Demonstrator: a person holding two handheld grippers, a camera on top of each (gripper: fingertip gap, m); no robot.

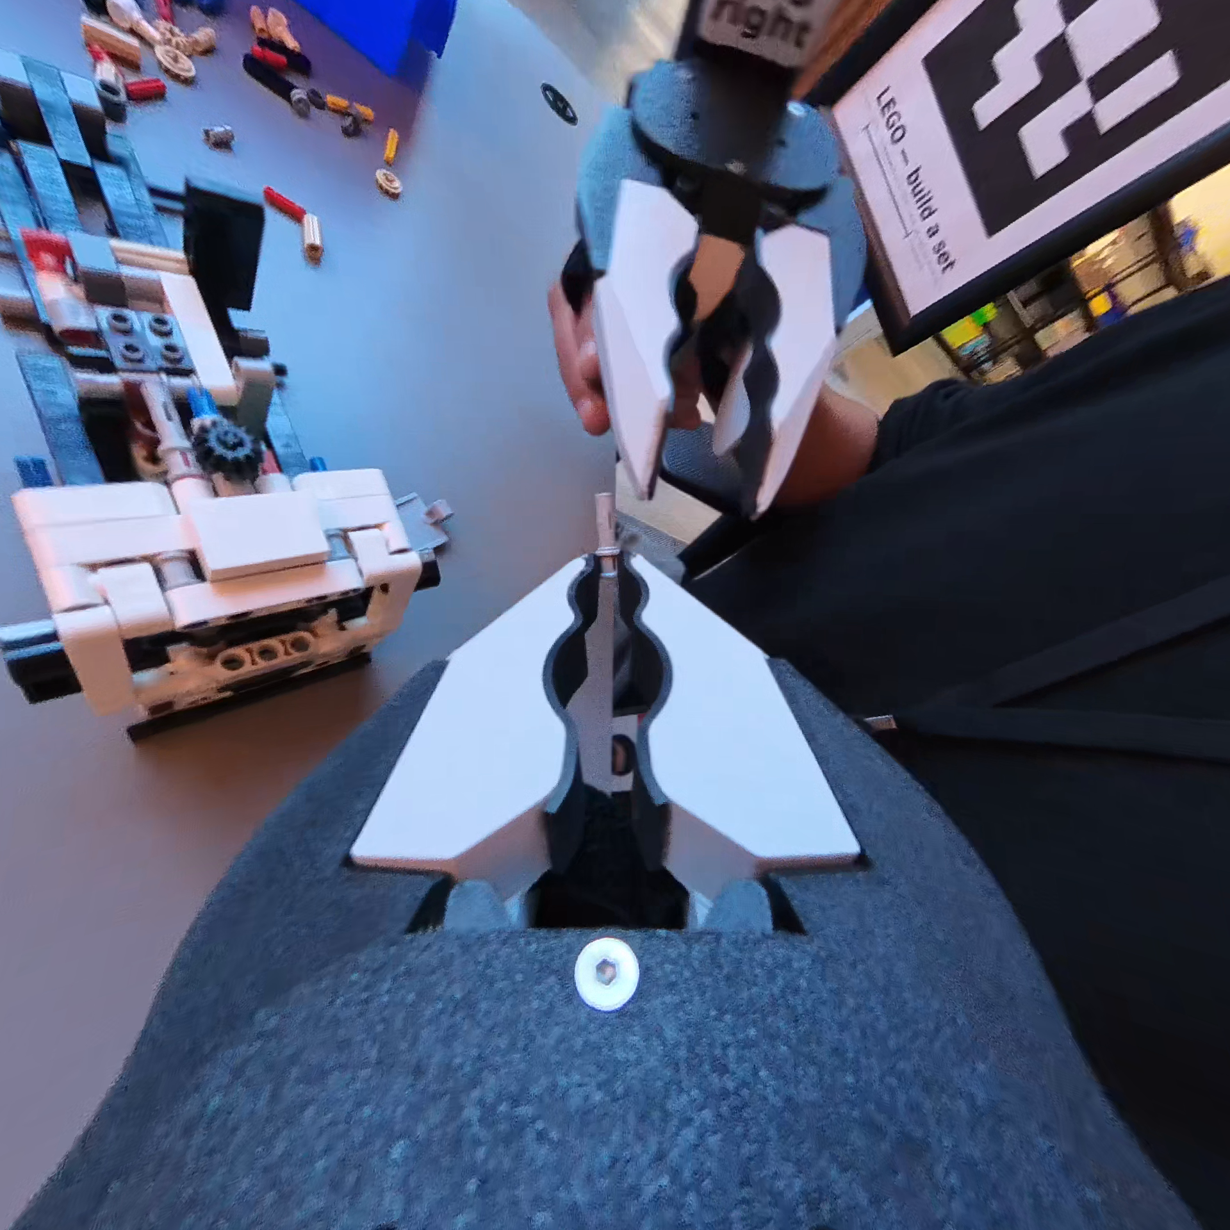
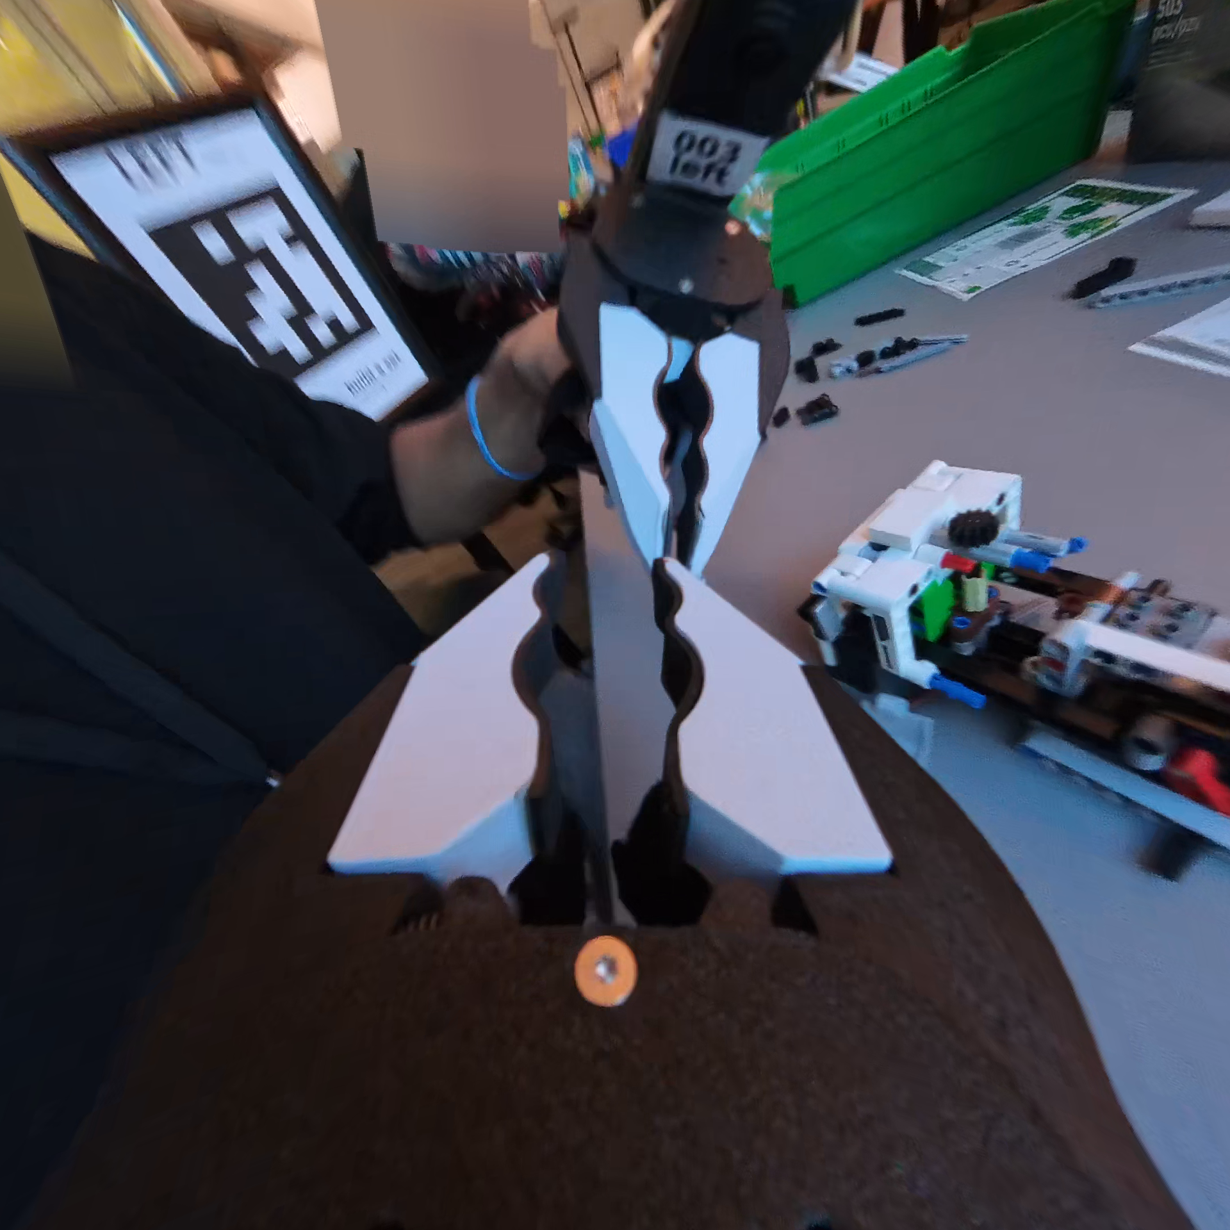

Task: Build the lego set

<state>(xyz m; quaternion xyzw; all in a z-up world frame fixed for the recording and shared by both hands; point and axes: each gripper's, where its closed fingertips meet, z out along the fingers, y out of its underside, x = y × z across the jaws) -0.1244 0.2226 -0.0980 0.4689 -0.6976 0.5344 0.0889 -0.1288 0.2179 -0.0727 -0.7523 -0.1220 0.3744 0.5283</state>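
My left gripper (image 1: 607, 560) is shut on a small grey Lego pin (image 1: 605, 526) that sticks out past its fingertips, held in the air by the table's near edge. My right gripper (image 1: 700, 502) faces it from just above, jaws apart and empty, with its tips a short gap from the pin. In the right wrist view my right gripper (image 2: 606, 566) is open and the left gripper (image 2: 682, 556) points at it, tip to tip; the pin is not discernible there. The partly built white, black and grey Lego vehicle (image 1: 200, 566) lies on the table (image 1: 466, 333); it also shows in the right wrist view (image 2: 985, 632).
Loose Lego parts (image 1: 286, 60) lie at the table's far side by a blue bin (image 1: 393, 26). A framed sign with a black-and-white marker (image 1: 1038, 133) stands close by. A green bin (image 2: 932, 153), an instruction sheet (image 2: 1038, 233) and small black parts (image 2: 865, 359) lie beyond. A person in black clothing holds both grippers. Left and right tips are no more than a few centimetres apart.
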